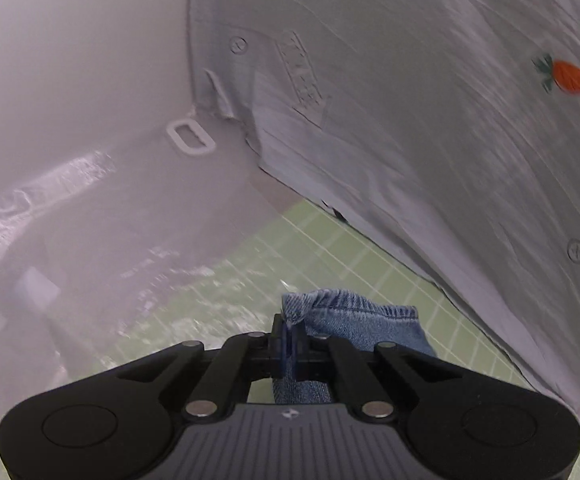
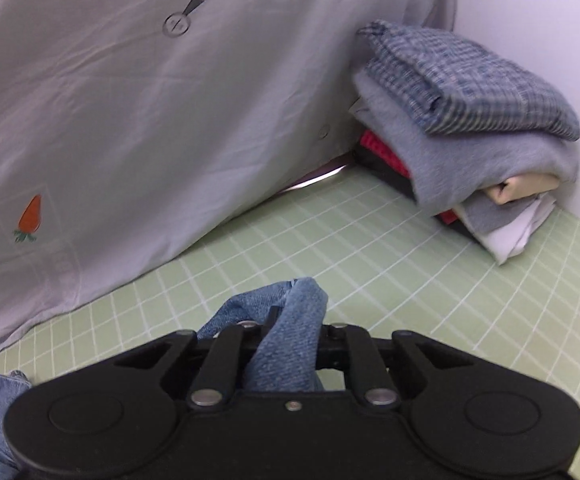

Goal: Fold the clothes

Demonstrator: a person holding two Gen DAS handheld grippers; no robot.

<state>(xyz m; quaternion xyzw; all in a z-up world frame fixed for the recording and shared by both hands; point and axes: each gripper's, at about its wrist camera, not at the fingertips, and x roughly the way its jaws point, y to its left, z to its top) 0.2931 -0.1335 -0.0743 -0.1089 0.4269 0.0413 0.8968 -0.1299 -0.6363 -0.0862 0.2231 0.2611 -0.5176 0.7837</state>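
Left wrist view: left gripper (image 1: pixel 290 340) clamped tight on hem of denim garment (image 1: pixel 353 320), above green grid mat (image 1: pixel 369 256). Right wrist view: right gripper (image 2: pixel 290 332) pinching bunched denim fold; grey carrot-print sheet (image 2: pixel 130 100) behind; stack of folded clothes (image 2: pixel 477 128) at mat's far corner.

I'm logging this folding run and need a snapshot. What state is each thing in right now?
Left gripper: jaws shut on a hemmed edge of the denim garment.
Right gripper: jaws shut on a bunched fold of denim.
Denim garment: unfolded, gripped at two places.
Pile of clothes: folded and stacked on the green grid mat.
Grey carrot-print sheet: hanging, wrinkled.
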